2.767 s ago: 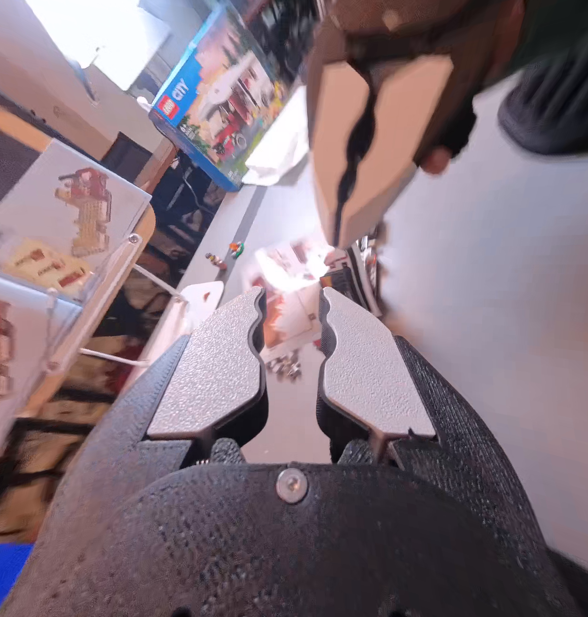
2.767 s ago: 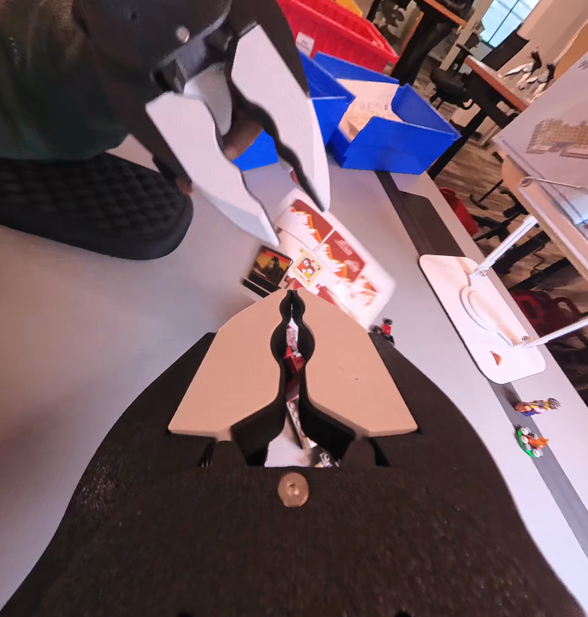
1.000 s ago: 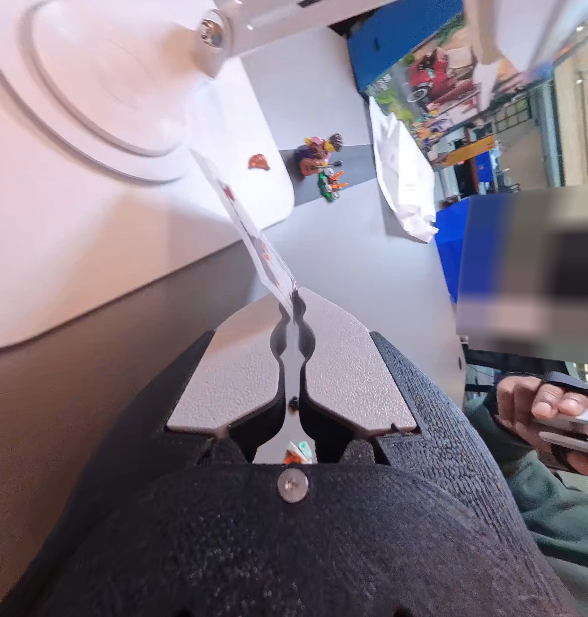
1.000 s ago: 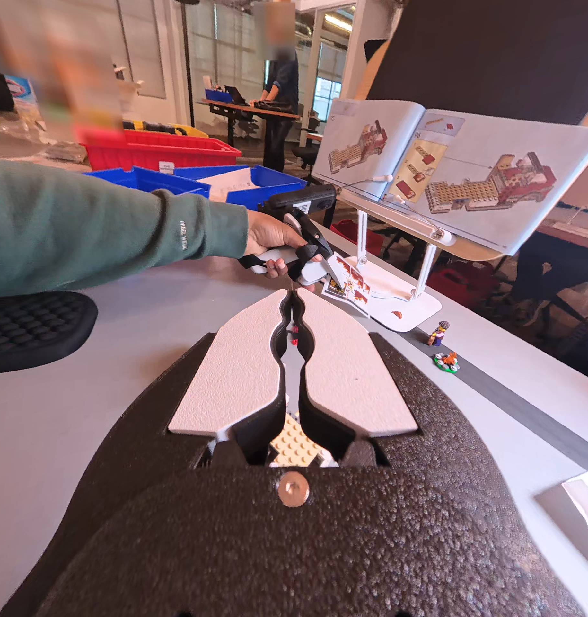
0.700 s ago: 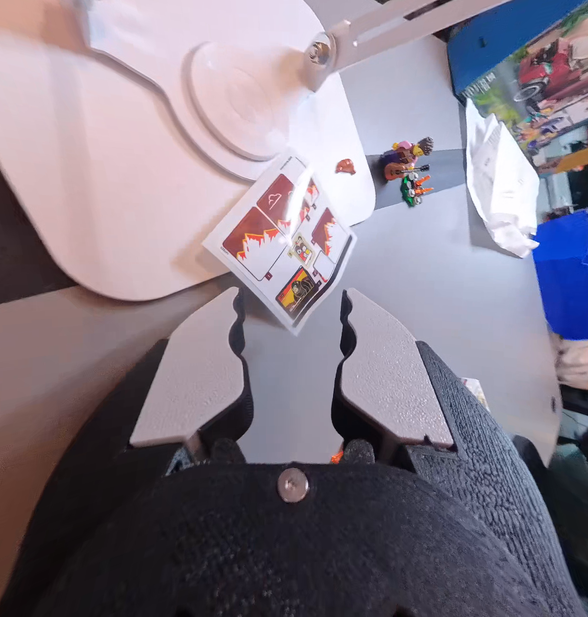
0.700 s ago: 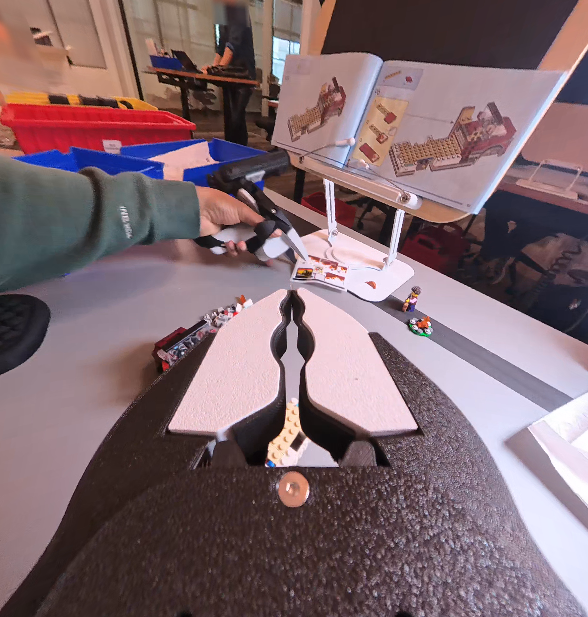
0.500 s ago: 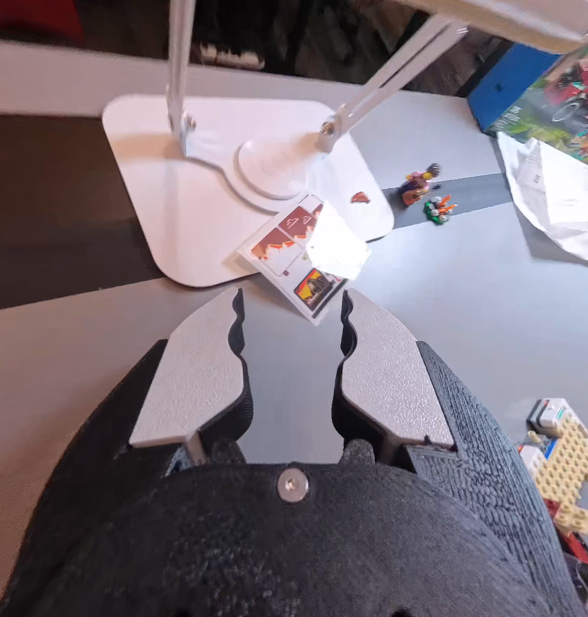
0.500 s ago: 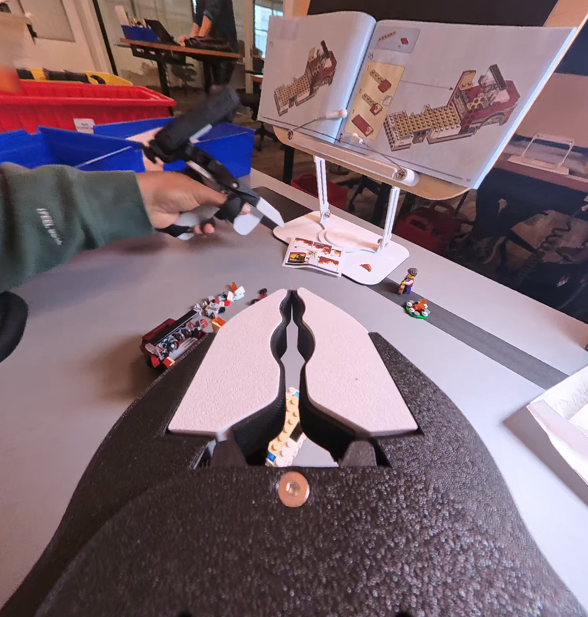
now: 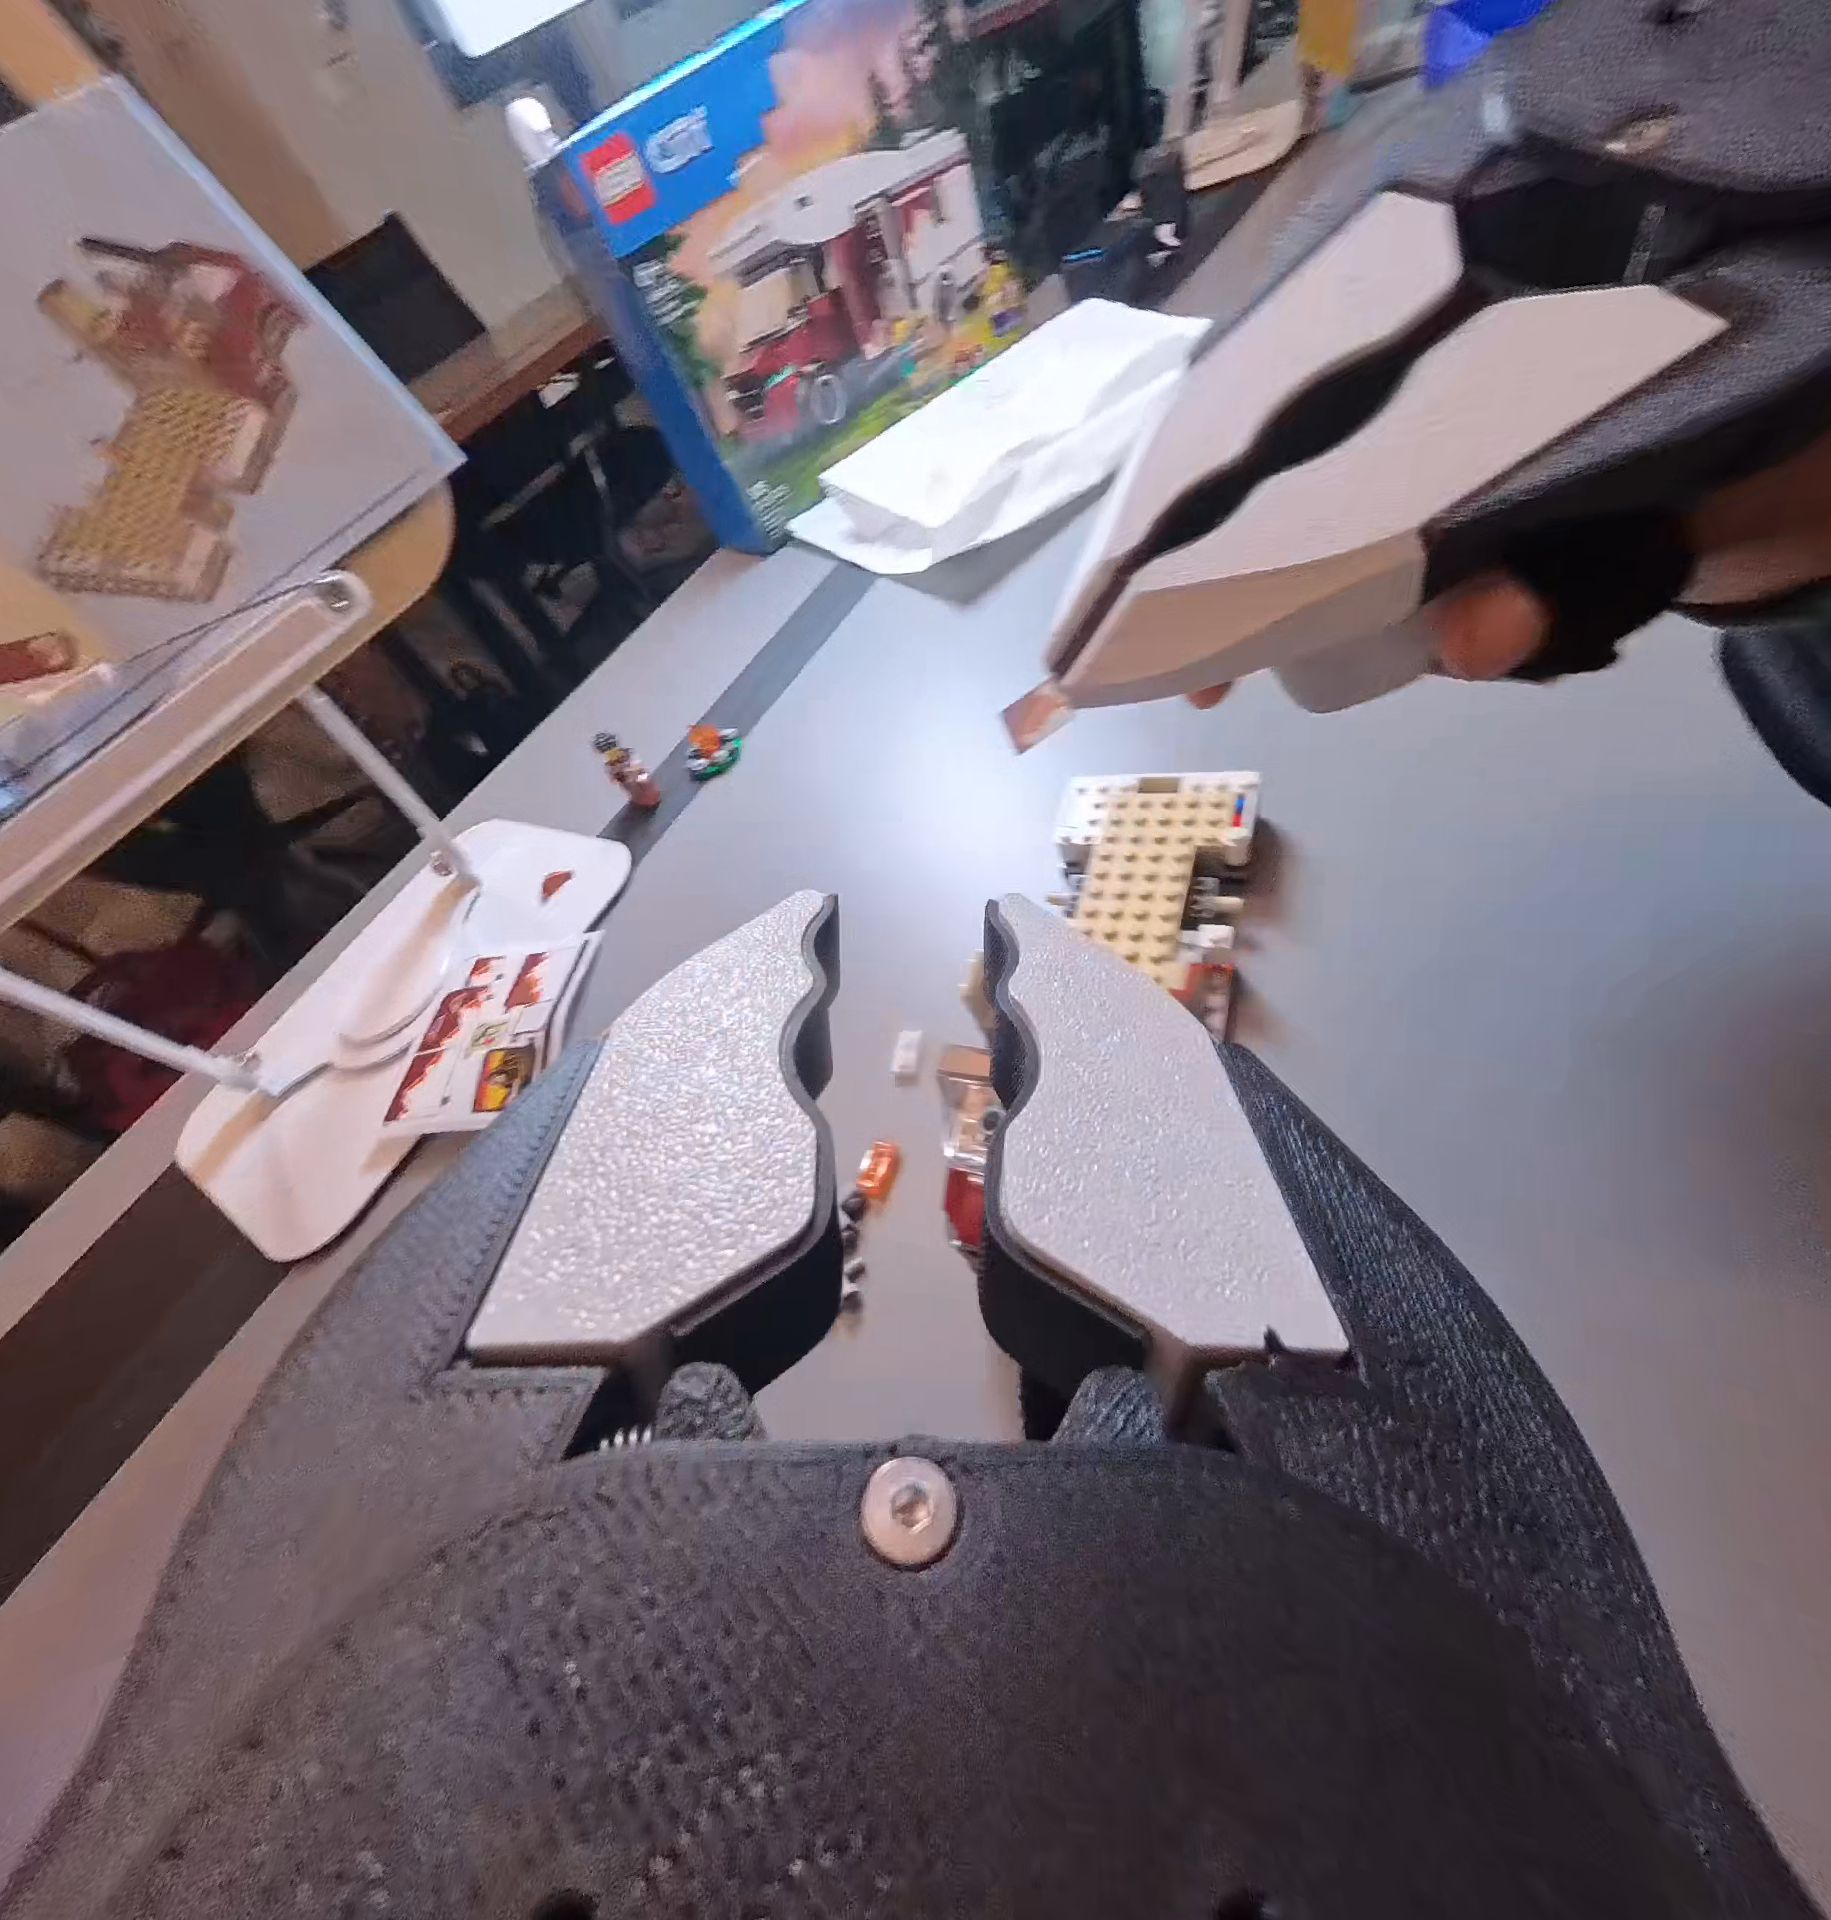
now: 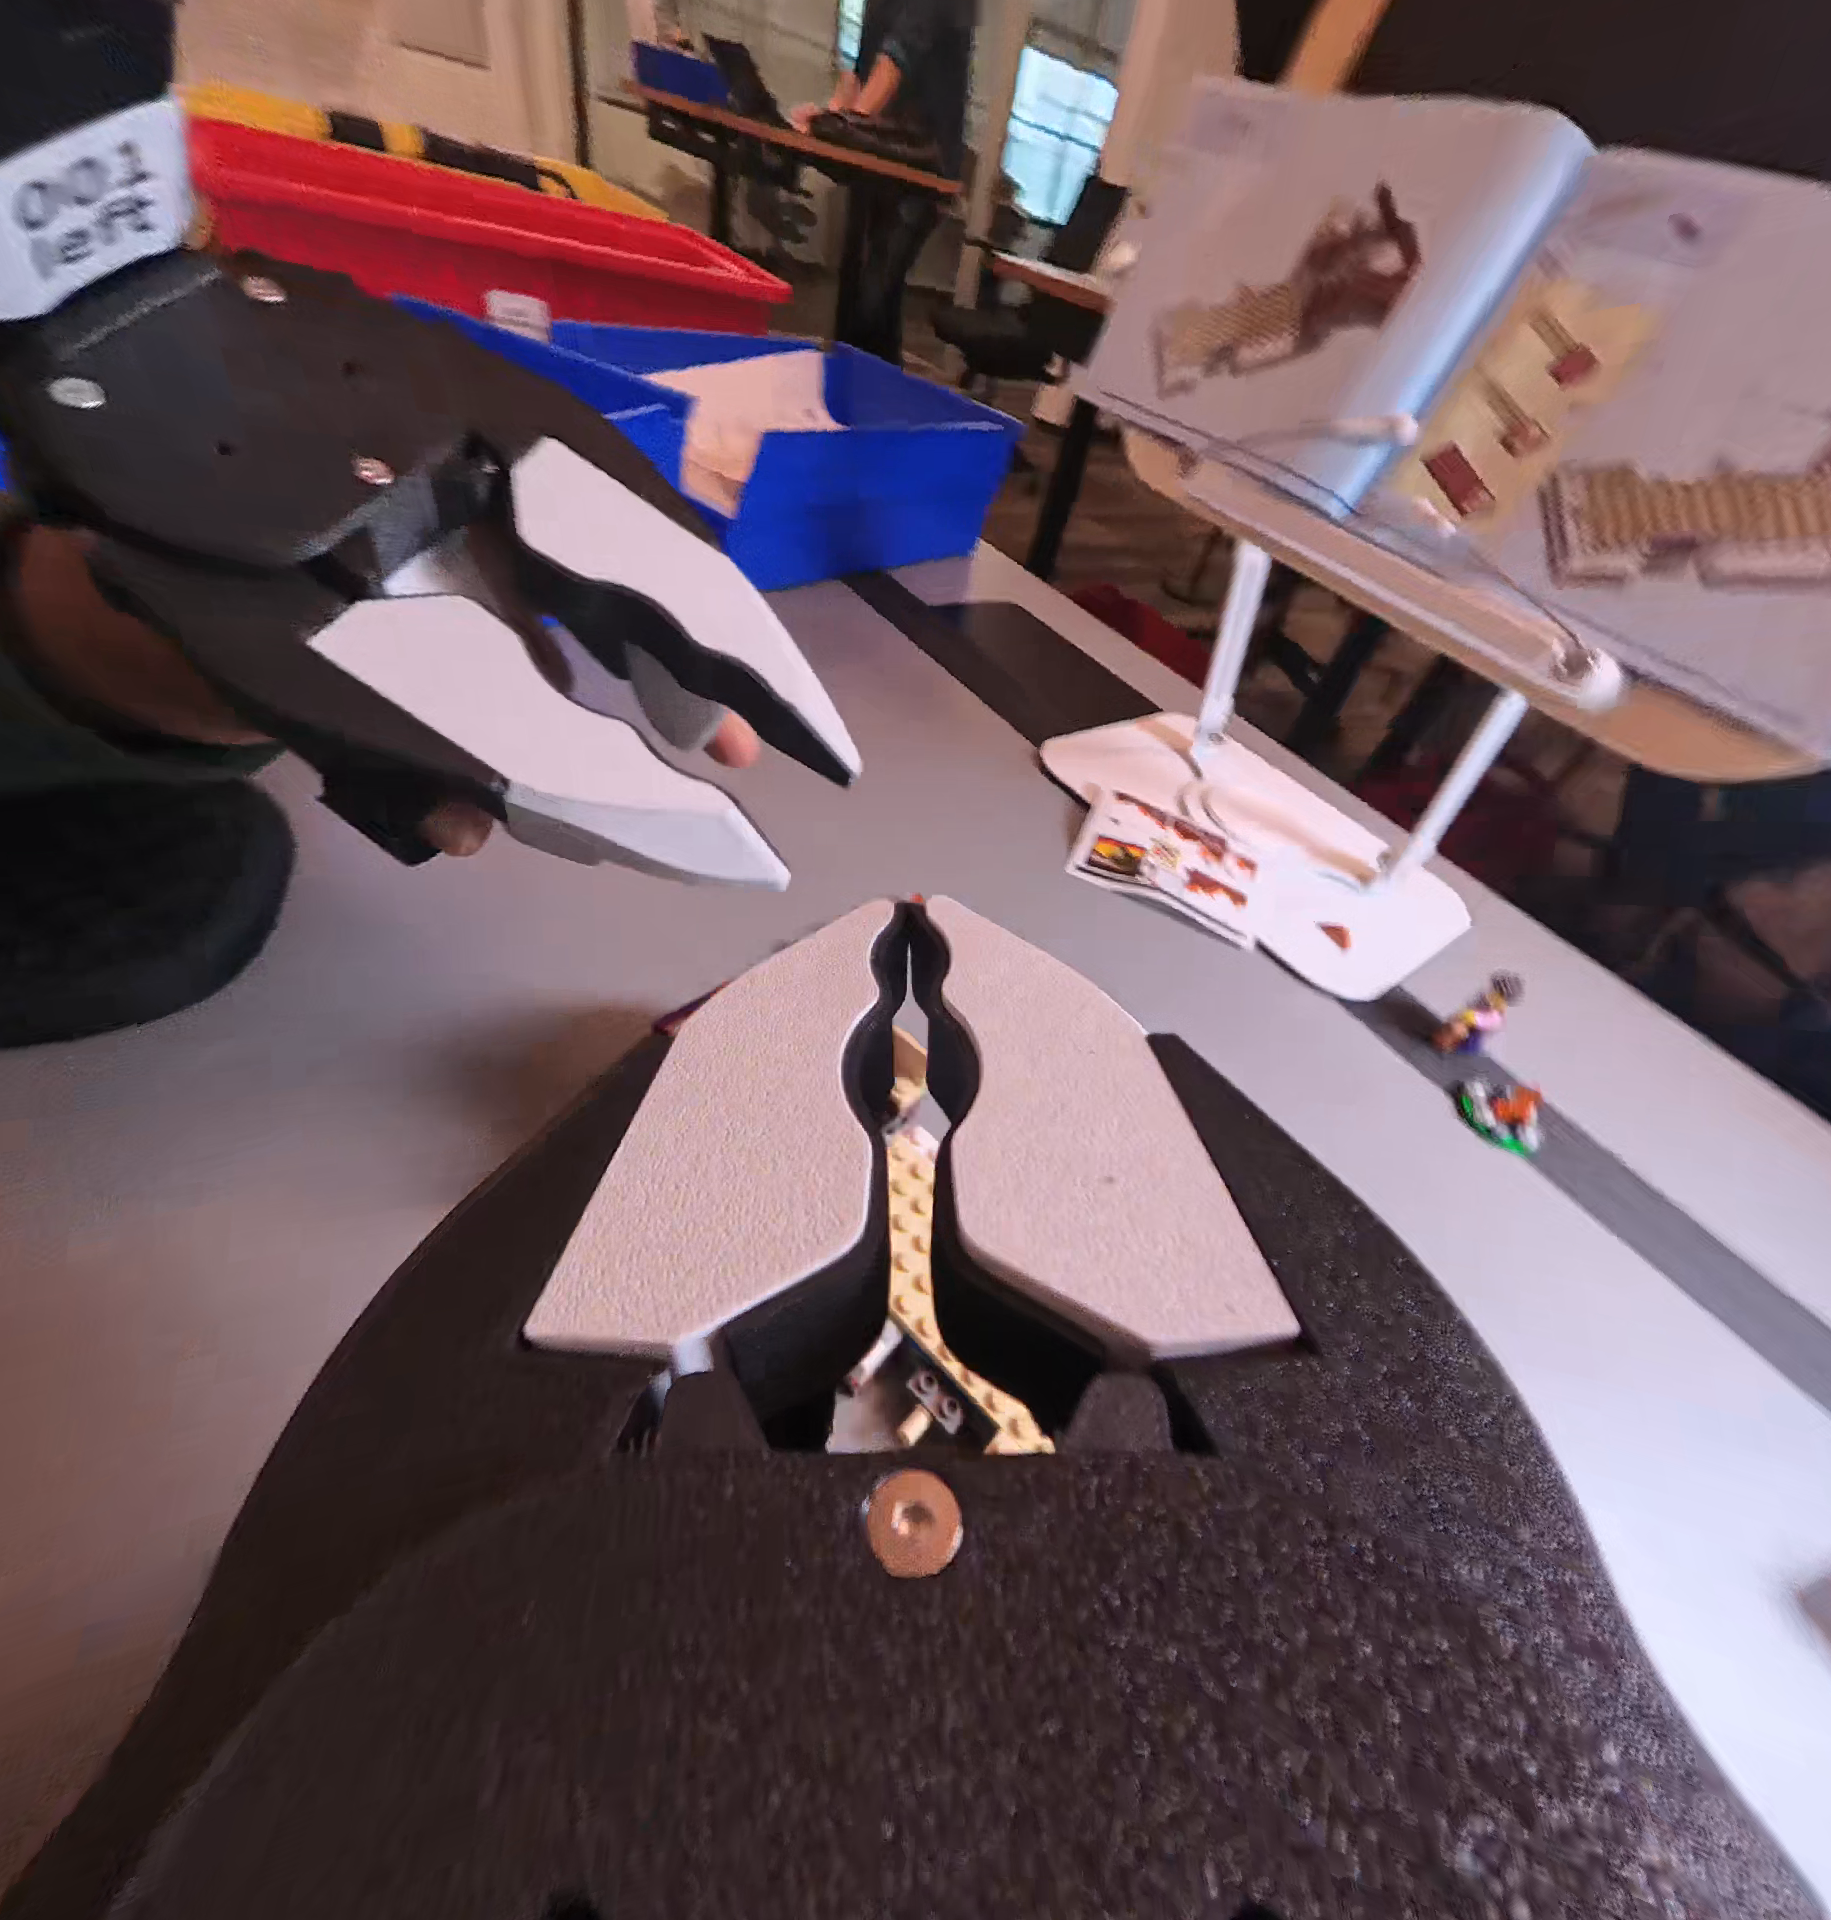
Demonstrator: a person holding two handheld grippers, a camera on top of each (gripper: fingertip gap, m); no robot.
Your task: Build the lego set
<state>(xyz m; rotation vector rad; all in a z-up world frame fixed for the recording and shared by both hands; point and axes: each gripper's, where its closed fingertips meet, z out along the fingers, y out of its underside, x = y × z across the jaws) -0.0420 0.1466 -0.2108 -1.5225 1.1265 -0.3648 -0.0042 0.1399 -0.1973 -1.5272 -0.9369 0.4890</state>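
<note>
Left wrist view: left gripper [image 9: 909,940] jaws apart, empty, over loose lego pieces [image 9: 880,1164] on grey table [image 9: 1513,1039]. Tan studded lego build [image 9: 1150,883] lies flat just beyond. Right gripper [image 9: 1062,665] jaws pinch a small reddish-brown piece [image 9: 1036,717]. Set box [image 9: 786,260] upright at back

Right wrist view: blue bin [image 10: 869,468] holds white paper; red bin [image 10: 475,239] contents hidden. Sticker sheet [image 10: 1165,862] on white stand base [image 10: 1337,914]

Grey tabletop [image 10: 267,1195] crossed by dark grey strip [image 10: 1669,1226]. Red plastic bin [image 10: 495,244] and blue plastic bins [image 10: 869,468] ranged at far edge. Dark desk [image 10: 786,145] seen behind, bright window [image 10: 1056,125] beyond. Brown patterned floor [image 9: 80,1039] glimpsed below table edge.
</note>
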